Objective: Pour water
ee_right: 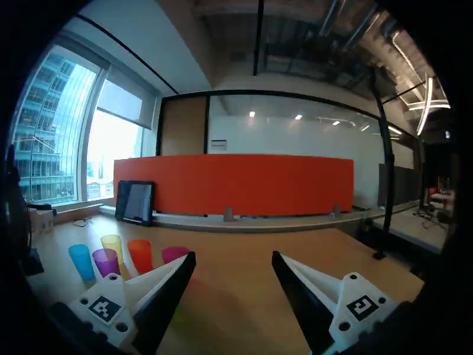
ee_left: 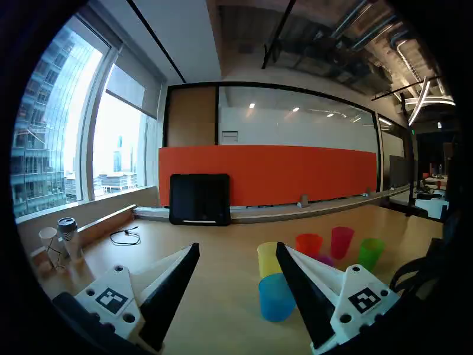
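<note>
Both claws are spread and hold nothing; the upright cups stand on the counter ahead and right of the left claw, the blue cup just beside its finger; from the right claw they lie farther off, leftward; the left looks better placed to reach.

In the left gripper view, the pale wooden table carries, toward four o'clock, a blue cup, a yellow cup, an orange cup, a pink cup and a green cup. A black tablet stands at eleven o'clock, a cable lies at ten, and what may be a lidded tumbler stands at nine.
</note>
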A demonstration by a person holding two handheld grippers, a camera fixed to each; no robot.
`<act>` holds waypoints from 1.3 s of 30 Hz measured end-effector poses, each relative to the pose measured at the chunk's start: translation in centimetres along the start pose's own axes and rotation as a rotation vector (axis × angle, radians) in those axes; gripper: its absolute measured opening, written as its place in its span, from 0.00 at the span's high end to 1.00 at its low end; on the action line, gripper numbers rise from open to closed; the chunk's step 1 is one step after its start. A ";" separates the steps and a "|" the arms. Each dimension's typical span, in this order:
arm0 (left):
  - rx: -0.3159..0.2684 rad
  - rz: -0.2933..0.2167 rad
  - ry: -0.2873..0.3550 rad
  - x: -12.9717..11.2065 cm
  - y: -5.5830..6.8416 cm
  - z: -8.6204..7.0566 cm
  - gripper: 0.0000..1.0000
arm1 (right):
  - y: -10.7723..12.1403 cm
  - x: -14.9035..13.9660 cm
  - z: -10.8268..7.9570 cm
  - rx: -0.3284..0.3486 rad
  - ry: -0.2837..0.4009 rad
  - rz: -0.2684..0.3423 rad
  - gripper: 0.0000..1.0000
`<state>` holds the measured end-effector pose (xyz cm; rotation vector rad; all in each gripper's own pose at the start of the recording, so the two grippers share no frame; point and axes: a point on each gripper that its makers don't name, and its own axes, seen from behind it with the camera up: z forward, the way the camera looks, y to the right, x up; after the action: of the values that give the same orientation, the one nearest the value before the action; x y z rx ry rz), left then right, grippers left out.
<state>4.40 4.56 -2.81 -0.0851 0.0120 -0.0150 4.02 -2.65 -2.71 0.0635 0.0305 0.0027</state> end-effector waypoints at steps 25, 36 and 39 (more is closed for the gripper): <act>0.044 0.004 0.088 -0.9 -1.4 1.2 0.04 | -1.2 3.0 0.6 -0.020 0.055 -0.013 0.00; 0.054 -0.011 0.064 -3.0 -2.7 1.4 0.04 | -2.1 4.1 0.5 -0.011 0.071 -0.014 0.00; 0.055 -0.017 0.058 -3.4 -2.7 1.4 0.04 | -2.4 4.2 0.5 -0.009 0.071 -0.014 0.00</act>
<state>0.97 2.06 -1.11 -0.0301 0.0690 -0.0352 8.21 -5.03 -2.46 0.0543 0.1016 -0.0093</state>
